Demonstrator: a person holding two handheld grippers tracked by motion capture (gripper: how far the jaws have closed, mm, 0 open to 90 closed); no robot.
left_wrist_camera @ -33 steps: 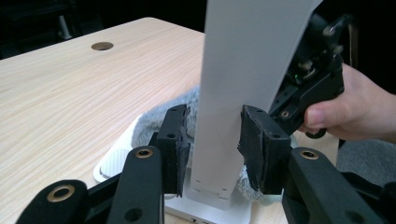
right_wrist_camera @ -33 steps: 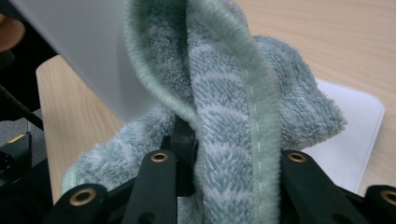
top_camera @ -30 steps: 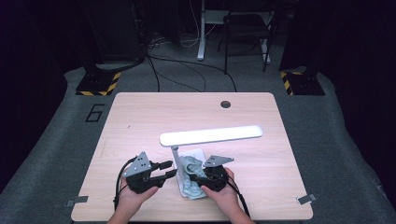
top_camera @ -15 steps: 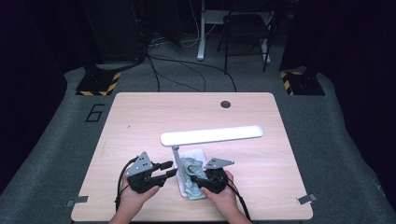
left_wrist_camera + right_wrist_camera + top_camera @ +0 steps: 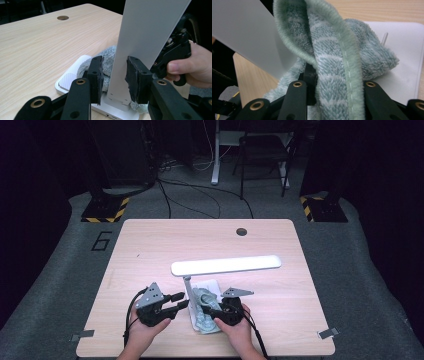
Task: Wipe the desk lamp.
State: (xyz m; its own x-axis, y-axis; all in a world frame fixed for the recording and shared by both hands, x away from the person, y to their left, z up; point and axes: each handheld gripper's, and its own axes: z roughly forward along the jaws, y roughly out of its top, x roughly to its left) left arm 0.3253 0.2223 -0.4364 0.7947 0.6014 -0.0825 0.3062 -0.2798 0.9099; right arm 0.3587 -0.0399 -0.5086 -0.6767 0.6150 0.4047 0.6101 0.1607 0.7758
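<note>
The desk lamp (image 5: 226,265) stands on its white base (image 5: 72,80) at the near edge of the table (image 5: 150,245). Its flat stem (image 5: 147,37) rises upright directly between the 2 jaws of the left gripper (image 5: 181,301). The jaws have just been closing, and the right pad (image 5: 136,77) now bears on the stem edge while the left pad (image 5: 96,75) stands just beside the other edge; contact there cannot be confirmed. The stem's long axis runs vertically, square to the closing line.

The right gripper (image 5: 215,311) is clenched on the green towel (image 5: 342,62). Its jaws have just been closing on the fold. The towel lies bunched on the base, just behind and beside the stem, on the far side from the left pads.

Judgement: the left gripper steadies the lamp; the right gripper, nearer the towel, is placed to wipe the base or stem.
</note>
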